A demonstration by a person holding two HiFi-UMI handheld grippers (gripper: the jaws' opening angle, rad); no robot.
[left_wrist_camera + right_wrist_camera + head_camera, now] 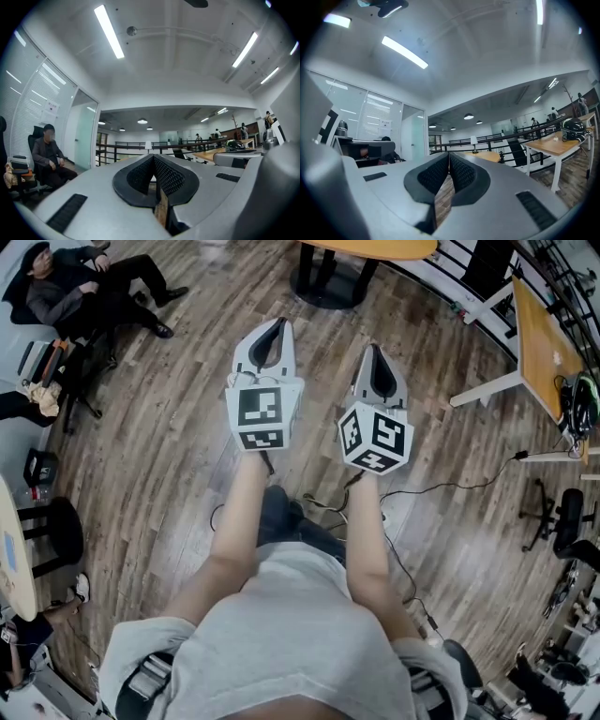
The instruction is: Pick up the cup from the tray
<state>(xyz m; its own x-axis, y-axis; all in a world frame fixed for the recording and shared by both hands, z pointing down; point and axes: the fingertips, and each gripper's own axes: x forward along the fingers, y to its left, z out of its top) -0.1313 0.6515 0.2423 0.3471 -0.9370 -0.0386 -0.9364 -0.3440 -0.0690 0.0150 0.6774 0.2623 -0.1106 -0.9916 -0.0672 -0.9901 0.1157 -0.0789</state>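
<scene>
No cup and no tray show in any view. In the head view I hold both grippers side by side out in front of me, above bare wooden floor. My left gripper [275,326] has its black pads together with nothing between them. My right gripper [378,351] is likewise shut and empty. In the left gripper view the left gripper [153,159] points level across an open office, pads touching at the tips. The right gripper [448,156] looks the same way in its own view, jaws closed.
A round table base [330,282] stands ahead of me. A wooden desk [536,343] with a helmet [579,401] is at the right. A seated person [84,289] is at the far left by chairs. Black cables [450,488] trail over the floor.
</scene>
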